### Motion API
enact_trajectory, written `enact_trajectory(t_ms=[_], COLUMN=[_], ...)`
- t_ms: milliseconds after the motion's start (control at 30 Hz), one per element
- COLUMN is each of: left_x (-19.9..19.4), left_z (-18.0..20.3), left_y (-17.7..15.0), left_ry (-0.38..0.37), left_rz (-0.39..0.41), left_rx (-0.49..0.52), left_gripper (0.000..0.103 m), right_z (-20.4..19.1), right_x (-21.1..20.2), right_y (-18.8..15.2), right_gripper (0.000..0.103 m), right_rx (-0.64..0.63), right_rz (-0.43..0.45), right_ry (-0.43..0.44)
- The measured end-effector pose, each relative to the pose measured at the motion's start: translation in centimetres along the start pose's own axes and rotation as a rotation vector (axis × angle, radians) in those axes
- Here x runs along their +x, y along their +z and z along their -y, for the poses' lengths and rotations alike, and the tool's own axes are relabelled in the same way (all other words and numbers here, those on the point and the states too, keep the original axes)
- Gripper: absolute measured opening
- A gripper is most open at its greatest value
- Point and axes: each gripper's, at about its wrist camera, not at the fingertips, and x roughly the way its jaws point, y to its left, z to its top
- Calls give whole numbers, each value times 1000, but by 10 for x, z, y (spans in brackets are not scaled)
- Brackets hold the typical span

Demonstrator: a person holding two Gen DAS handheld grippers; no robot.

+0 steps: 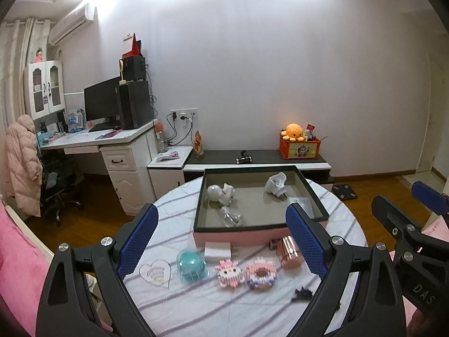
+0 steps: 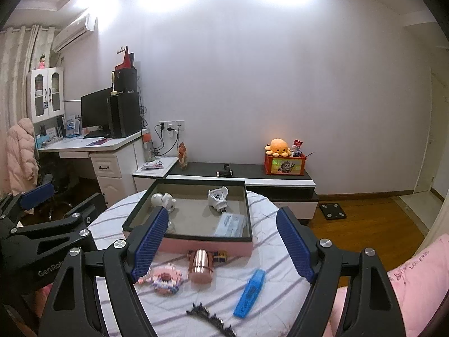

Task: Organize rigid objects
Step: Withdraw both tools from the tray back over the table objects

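Above the round striped table [image 1: 174, 306] we are holding both grippers apart and empty; the left gripper [image 1: 221, 241] is standing wide over the teal dome [image 1: 192, 265] and the two pink block figures [image 1: 228, 272]; the right gripper [image 2: 221, 245] is gaping over the copper cylinder [image 2: 200, 266], with the blue bar [image 2: 249, 293] lying beside it; the pink-sided tray [image 2: 196, 245] behind is holding white toys [image 1: 220, 193].

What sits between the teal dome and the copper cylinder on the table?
Two block-built figures, a pink-and-white one and a ring-shaped one, lie side by side between the teal dome and the copper cylinder, per the left wrist view.
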Motion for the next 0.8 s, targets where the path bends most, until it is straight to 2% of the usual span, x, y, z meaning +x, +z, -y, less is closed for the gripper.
enact_trajectory(t_ms=[233, 533, 800], left_x=[-7, -6, 16], left_z=[4, 7, 11], left_y=[-15, -20, -48], left_ry=[-13, -11, -19], left_rz=[-23, -43, -147], left_rx=[7, 17, 44], left_gripper=[95, 95, 97], right_z=[3, 3, -4], right_x=[-17, -22, 1], right_y=[-16, -19, -41], right_gripper=[81, 81, 81], right_rx=[8, 2, -39], right_rz=[-11, -16, -127], right_ry=[-19, -31, -33])
